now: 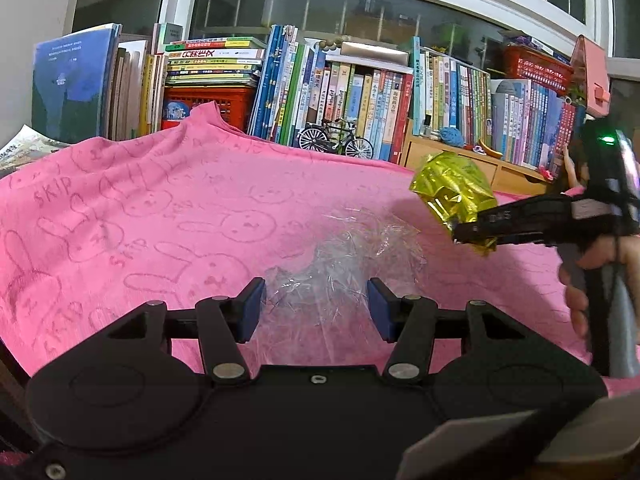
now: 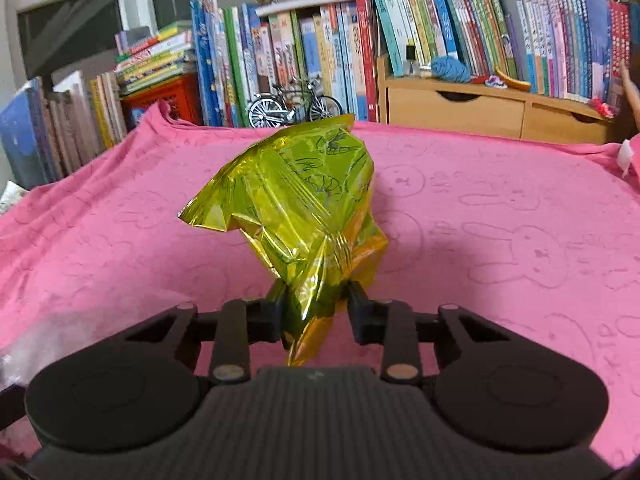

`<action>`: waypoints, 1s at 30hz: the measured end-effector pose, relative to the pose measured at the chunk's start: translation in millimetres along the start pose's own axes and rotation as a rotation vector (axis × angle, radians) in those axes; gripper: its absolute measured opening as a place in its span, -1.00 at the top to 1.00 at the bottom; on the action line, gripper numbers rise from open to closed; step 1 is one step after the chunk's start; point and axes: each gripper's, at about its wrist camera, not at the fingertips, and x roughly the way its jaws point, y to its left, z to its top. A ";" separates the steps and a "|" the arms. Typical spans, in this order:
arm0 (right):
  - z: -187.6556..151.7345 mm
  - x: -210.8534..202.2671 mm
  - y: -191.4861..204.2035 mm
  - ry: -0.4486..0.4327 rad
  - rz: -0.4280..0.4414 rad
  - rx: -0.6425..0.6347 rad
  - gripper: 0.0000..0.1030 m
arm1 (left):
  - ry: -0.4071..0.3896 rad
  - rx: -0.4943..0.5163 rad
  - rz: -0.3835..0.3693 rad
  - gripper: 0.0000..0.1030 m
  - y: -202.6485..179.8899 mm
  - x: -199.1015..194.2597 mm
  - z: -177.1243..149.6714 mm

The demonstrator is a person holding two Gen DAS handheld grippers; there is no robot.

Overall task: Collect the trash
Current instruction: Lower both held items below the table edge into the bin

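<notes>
A crumpled clear plastic wrapper (image 1: 344, 264) lies on the pink rabbit-print cloth (image 1: 140, 208). My left gripper (image 1: 316, 308) stands open around its near end, blue pads on either side without pressing it. A yellow-green foil snack bag (image 2: 304, 216) is lifted above the cloth, and my right gripper (image 2: 316, 308) is shut on its lower end. In the left wrist view the same bag (image 1: 452, 188) hangs at the right, held by the right gripper (image 1: 476, 236), with a hand (image 1: 580, 288) on its handle.
Rows of upright books (image 1: 360, 92) line the back, with a red crate (image 1: 208, 104), a small model bicycle (image 1: 336, 140) and a wooden drawer unit (image 2: 492, 108). The pink cloth (image 2: 500, 240) spreads wide to the left and right.
</notes>
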 end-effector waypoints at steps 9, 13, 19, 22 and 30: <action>-34.9 -68.2 8.3 -0.026 0.086 -0.040 0.31 | 0.014 0.008 -0.022 -0.02 -7.1 -18.9 -6.9; -57.0 -97.4 11.8 -0.042 0.103 -0.050 0.31 | 0.035 0.022 -0.038 -0.02 -10.7 -30.3 -15.0; -91.3 -133.2 15.7 -0.038 0.125 -0.046 0.31 | 0.063 0.048 -0.060 -0.02 -16.1 -52.3 -31.4; -110.4 -151.7 17.9 -0.026 0.144 -0.050 0.31 | 0.073 0.040 -0.065 -0.02 -16.1 -66.8 -39.2; -162.6 -183.0 29.4 0.050 0.187 -0.082 0.31 | 0.116 0.113 -0.118 -0.02 -23.2 -107.2 -60.2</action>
